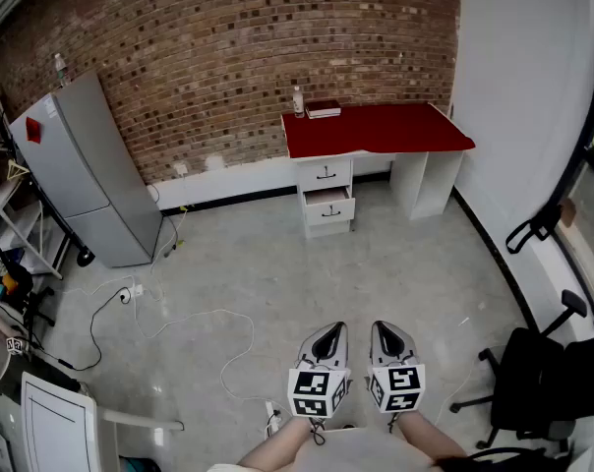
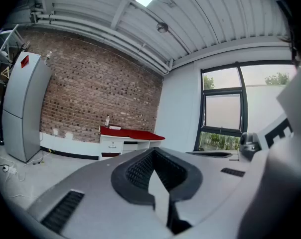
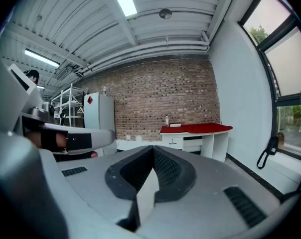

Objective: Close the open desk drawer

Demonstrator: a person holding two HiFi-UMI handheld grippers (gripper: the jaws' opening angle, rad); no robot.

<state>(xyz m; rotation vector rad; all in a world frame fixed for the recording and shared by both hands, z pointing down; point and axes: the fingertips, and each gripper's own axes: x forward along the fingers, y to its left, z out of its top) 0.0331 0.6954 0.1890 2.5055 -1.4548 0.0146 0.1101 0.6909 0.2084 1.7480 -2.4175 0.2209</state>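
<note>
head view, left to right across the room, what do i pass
refrigerator → bottle → open desk drawer → office chair

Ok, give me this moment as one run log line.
stage: approach not yet begun | lower desk drawer: open | left gripper: shut, empty | right gripper: shut, empty | both: far from desk

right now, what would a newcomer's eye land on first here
The red desk stands far off against the brick wall, its lower drawer pulled out. A grey fridge stands left of it. The left gripper and right gripper sit low in the head view, shut and empty.
</note>
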